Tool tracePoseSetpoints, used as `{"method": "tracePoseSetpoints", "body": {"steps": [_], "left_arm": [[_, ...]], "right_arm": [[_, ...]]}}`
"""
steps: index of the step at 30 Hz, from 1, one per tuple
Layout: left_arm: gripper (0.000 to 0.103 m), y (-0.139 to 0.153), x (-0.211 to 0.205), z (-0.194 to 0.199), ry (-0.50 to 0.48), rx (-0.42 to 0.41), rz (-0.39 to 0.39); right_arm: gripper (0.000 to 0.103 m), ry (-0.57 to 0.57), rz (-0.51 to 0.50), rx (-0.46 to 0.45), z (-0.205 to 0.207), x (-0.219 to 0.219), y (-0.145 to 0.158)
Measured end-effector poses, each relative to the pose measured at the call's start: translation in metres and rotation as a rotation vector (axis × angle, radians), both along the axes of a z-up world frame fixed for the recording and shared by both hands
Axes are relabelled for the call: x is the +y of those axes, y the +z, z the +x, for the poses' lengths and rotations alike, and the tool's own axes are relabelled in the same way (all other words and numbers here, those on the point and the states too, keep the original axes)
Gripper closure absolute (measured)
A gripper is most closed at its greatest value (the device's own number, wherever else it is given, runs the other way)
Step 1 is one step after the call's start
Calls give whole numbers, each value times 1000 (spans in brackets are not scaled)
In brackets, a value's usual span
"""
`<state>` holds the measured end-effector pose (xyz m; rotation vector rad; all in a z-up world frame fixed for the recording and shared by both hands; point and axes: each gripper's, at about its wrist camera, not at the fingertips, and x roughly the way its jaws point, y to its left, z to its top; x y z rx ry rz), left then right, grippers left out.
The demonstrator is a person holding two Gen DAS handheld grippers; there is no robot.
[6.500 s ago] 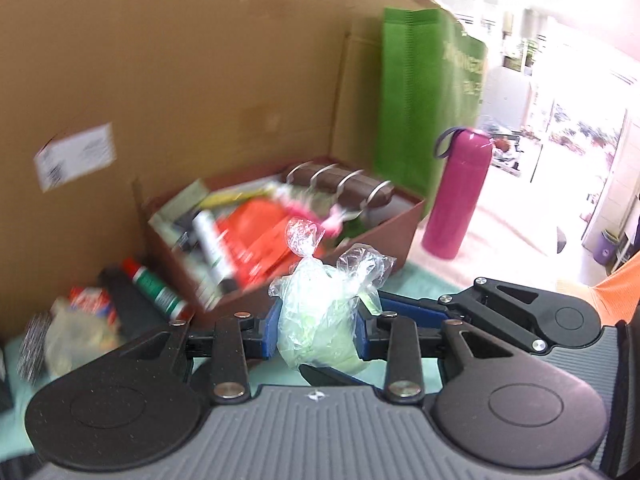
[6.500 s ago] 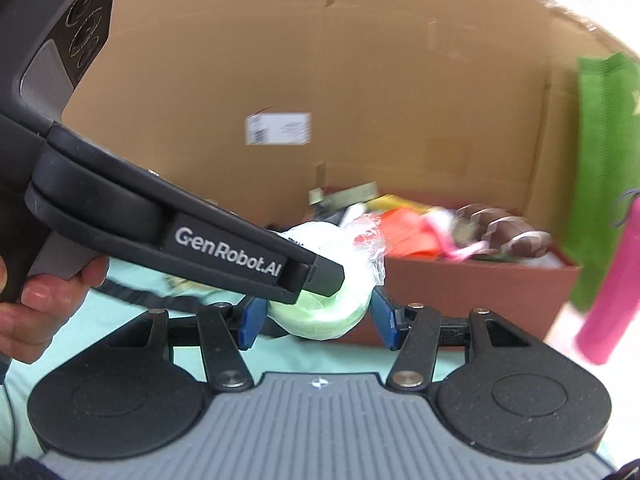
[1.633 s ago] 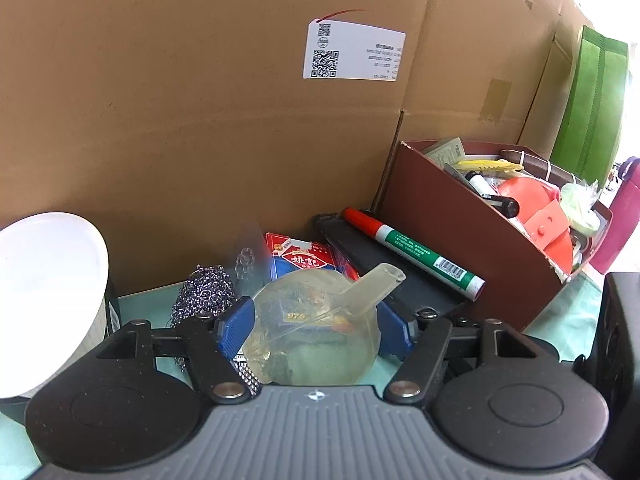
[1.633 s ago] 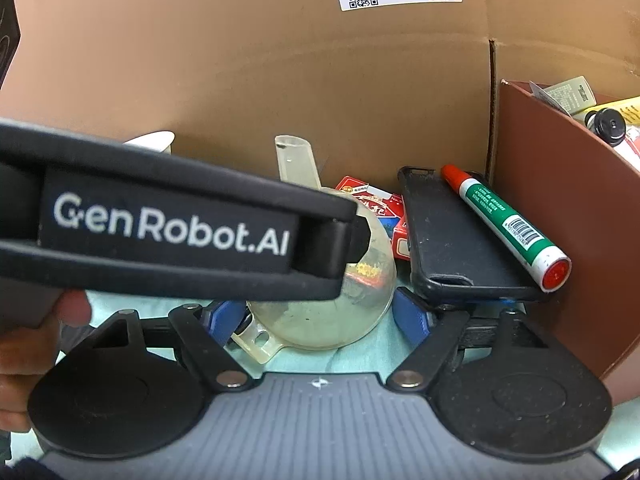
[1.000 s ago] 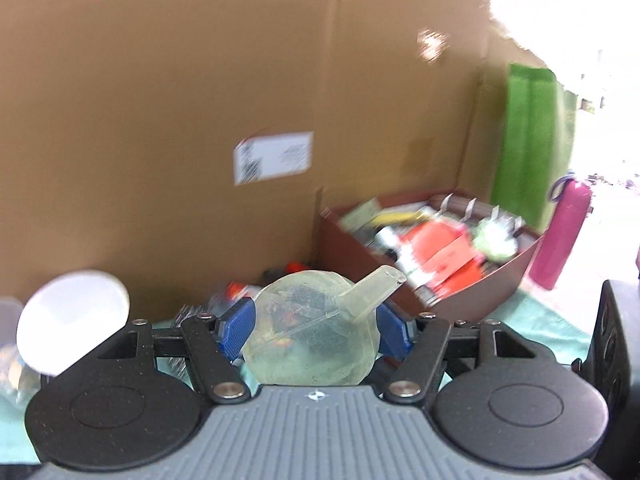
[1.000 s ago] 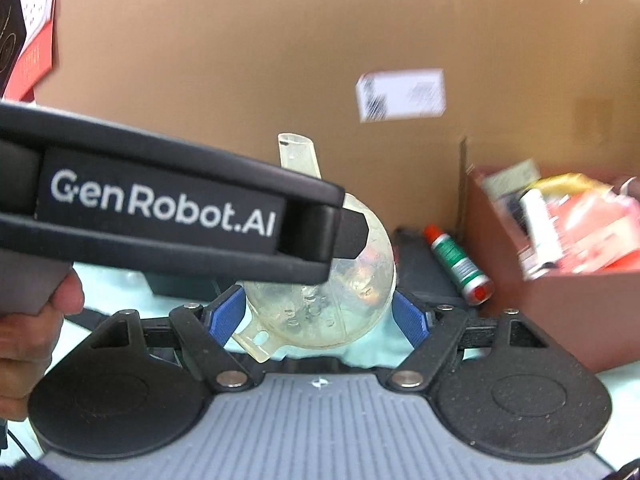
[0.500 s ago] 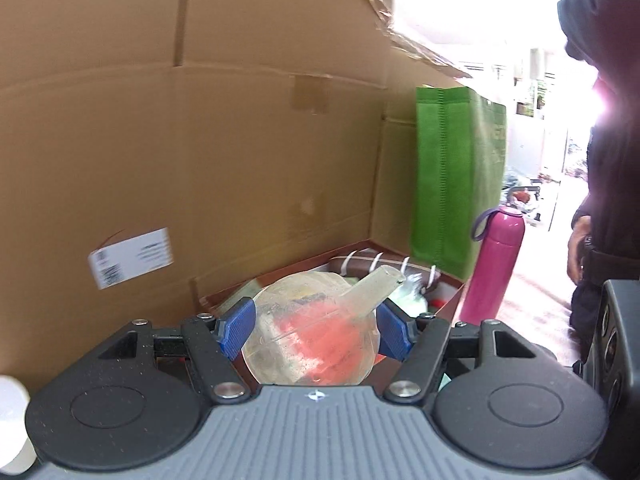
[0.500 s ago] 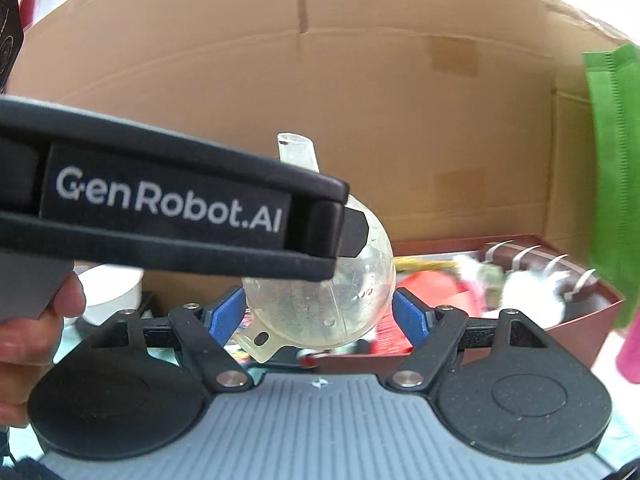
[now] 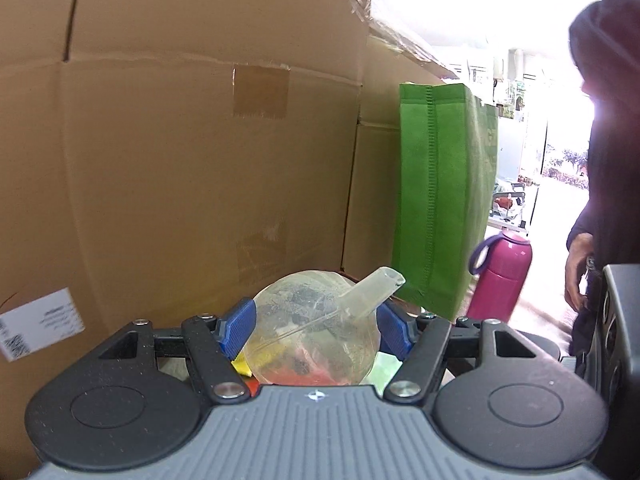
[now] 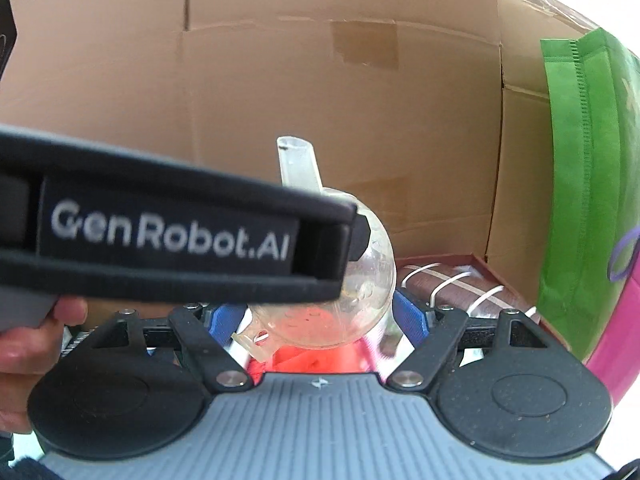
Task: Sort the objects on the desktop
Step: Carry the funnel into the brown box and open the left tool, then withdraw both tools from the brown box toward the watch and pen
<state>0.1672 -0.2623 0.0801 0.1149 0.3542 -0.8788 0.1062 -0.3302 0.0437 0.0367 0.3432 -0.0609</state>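
Both tongs, left tongs (image 9: 316, 330) and right tongs (image 10: 320, 316), clamped on clear funnel (image 9: 316, 332), steadying it above brown box (image 10: 496, 280), presumably for dropping in.

Pink bottle (image 9: 502, 276) on tabletop

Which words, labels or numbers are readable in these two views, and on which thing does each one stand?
"GenRobot.AI": white letters on the black side of the left claw, seen from the right wrist.
White sticker on the cardboard wall: printed lines and a code, too small to read.
Green bag: no readable text.
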Motion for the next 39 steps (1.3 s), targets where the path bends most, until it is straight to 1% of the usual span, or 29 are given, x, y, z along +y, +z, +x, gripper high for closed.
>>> {"method": "tracePoseSetpoints", "body": {"steps": [1, 3, 5, 7, 8, 9, 10, 11, 13, 14, 17, 20, 22, 25, 27, 28, 29, 31, 34, 37, 39], "left_arm": [[33, -1, -3, 7, 1, 9, -3], [34, -5, -8, 22, 10, 39, -11], [33, -12, -15, 38, 17, 74, 5], [30, -20, -19, 49, 17, 116, 21], [26, -22, -17, 52, 27, 129, 17], [21, -25, -14, 52, 36, 132, 7], [18, -27, -11, 51, 39, 124, -2], [15, -29, -8, 50, 42, 111, -6], [10, -33, -7, 50, 56, 97, 9], [9, -35, -7, 51, 60, 99, 15], [9, -39, -5, 54, 77, 112, 14], [9, -37, -2, 58, 101, 109, -19], [9, -34, -1, 63, 118, 123, -43], [9, -33, 5, 63, 111, 134, -66], [9, -33, 9, 61, 127, 126, -73], [9, -33, 11, 60, 137, 126, -76], [9, -33, 13, 59, 141, 128, -79], [9, -32, 18, 57, 150, 128, -85], [9, -32, 35, 50, 170, 128, -99], [9, -31, 48, 42, 194, 137, -104], [8, -31, 58, 33, 210, 141, -110]], "right_arm": [[25, -3, -9, 8, 6, -2, 0], [24, -8, -19, 22, 29, -13, -10], [24, -11, -23, 44, 43, -18, -14], [24, -18, -44, 93, 59, -20, -22], [23, -24, -55, 120, 64, -20, -26], [23, -27, -63, 134, 66, -19, -29], [22, -23, -68, 129, 64, -18, -31], [17, -21, -78, 111, 61, -17, -34], [12, -44, -112, 93, 58, -14, -39], [12, -49, -123, 90, 57, -14, -40], [12, -54, -110, 92, 58, -14, -42], [12, -67, -105, 71, 55, -16, -40], [12, -79, -96, 52, 50, -18, -39], [14, -95, -89, 41, 45, -20, -36], [20, -72, -87, 32, 45, -20, -33], [26, -62, -89, 38, 46, -15, -33], [27, -61, -97, 49, 50, -15, -34], [26, -72, -94, 78, 61, -18, -37], [26, -53, -38, 92, 73, -25, -39], [24, -57, -67, 103, 77, -20, -40], [23, -76, -74, 100, 69, -14, -39]]}}
